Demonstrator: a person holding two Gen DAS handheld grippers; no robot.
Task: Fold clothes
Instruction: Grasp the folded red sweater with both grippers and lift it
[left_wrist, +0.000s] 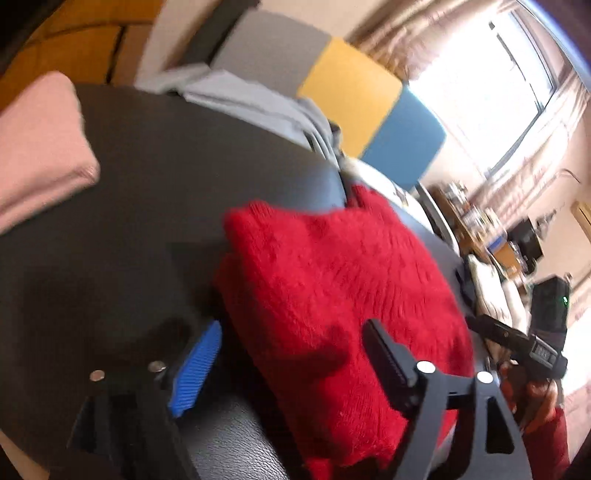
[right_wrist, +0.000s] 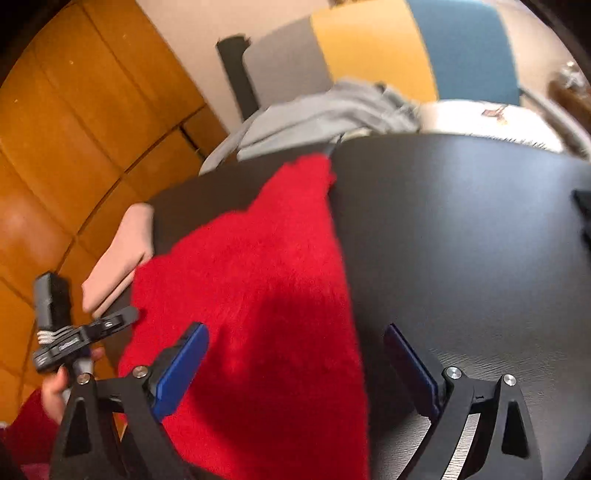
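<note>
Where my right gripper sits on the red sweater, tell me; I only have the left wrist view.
Observer: The right gripper is open over the red sweater's right edge, with one pad over the knit and the other over bare table.
Operator: Confirm nothing is pinched.
Observer: Nothing is. Neither pad presses on the knit.
Operator: Now report the left gripper from that side.
Observer: A hand holds the left gripper at the sweater's left edge, near the pink garment.
</note>
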